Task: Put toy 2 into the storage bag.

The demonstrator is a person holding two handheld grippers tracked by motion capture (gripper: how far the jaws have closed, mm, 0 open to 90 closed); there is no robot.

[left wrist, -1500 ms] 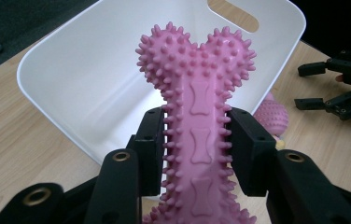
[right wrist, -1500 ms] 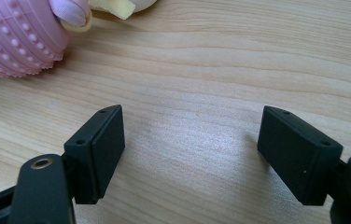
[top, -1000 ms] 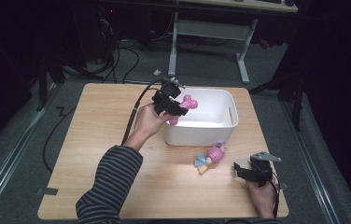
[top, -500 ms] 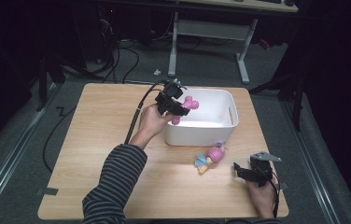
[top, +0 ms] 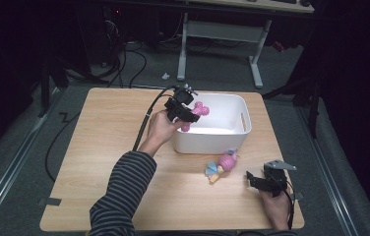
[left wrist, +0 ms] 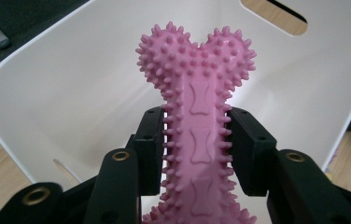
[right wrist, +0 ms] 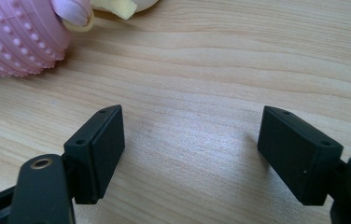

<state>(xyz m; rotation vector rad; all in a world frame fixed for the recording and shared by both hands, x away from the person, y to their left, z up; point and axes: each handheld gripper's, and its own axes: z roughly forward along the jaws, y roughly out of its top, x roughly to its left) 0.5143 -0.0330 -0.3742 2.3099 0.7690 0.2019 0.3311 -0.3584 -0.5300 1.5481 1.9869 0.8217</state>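
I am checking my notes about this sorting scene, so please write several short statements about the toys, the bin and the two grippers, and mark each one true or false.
1. The left gripper is shut on the pink spiky bone toy. True.
2. The bone toy is held over the white bin. True: the left gripper view shows the bin's inside behind the toy.
3. The right gripper holds the small doll-like toy. False: its jaws stand open and hold nothing, low over the wooden table.
4. The small doll-like toy lies inside the bin. False: it lies on the table in front of the bin.
5. The bin has a cut-out handle slot in its wall. True.
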